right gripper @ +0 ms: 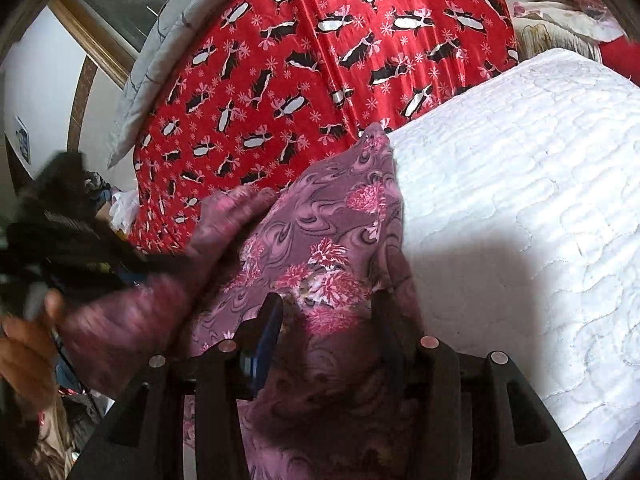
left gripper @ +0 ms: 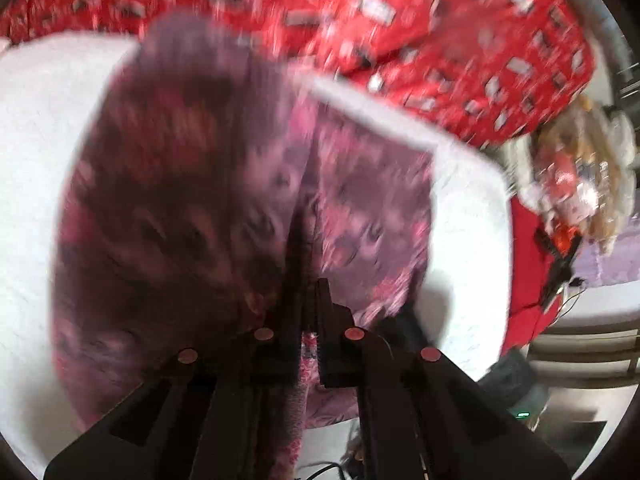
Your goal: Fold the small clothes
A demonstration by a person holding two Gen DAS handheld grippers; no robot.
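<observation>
While both tools work the same piece, the purple floral garment [right gripper: 320,248] hangs lifted over the white quilted bed cover [right gripper: 520,200], presumably raised so that one half can be carried over the other for a fold.

Item: garment. Soft printed cloth, mauve with pink blossoms. Draped from the two grippers, its far corner reaching toward the red penguin-print blanket [right gripper: 320,60] at the back of the bed. A seam or crease runs down the middle in the left wrist view, which is heavily blurred. Whether any part rests on the cover cannot be told.

Item: left gripper [left gripper: 310,292]. Fingers drawn almost together, with a thin ridge of cloth pinched between them; judged clenched on the garment. Seen from the right wrist view as a dark blurred shape at the left edge, with a bare hand [right gripper: 24,344] behind it.

Item: right gripper [right gripper: 326,308]. Fingers stand well apart, cloth spread across and between them. One finger carries a blue pad. Neither finger visibly presses the fabric from both sides, so it reads as released, merely lying against or under the cloth.

Item: cluttered heap [left gripper: 580,168] beside the bed, contents too blurred to name.
</observation>
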